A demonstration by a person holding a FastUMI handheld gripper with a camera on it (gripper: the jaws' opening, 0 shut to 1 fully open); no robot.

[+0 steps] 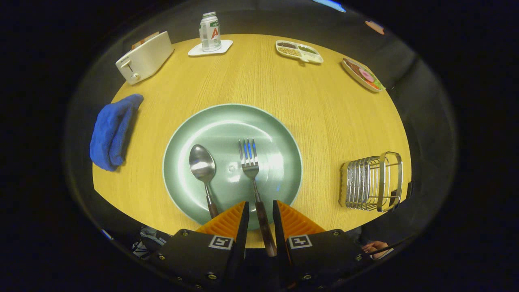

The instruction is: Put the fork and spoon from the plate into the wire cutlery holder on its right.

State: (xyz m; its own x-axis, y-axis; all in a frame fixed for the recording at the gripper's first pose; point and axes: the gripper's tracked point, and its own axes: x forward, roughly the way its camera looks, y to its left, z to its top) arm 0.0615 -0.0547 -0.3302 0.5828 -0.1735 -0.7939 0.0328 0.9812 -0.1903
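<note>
My tool [259, 211] points forward over the near edge of the desk [324, 113], tilted down toward the plate [279, 134]. Its two fingers straddle the dark handle of the fork [252, 170]; a narrow gap shows on each side of the handle, so I cannot tell whether they press on it. The fork lies on the plate with its tines pointing away from me. The spoon [202, 168] lies beside it on the plate, just left of my left finger, bowl up and handle toward me. The plate sits at the near middle of the desk. The wire cutlery holder [371, 182] stands at the near right edge, well apart from the plate. A blue cloth [111, 136] lies at the left edge. Along the far edge stand a toaster [144, 56], a can [210, 31] on a coaster, a divided snack tray [299, 51], and a dish of food [362, 74].
</note>
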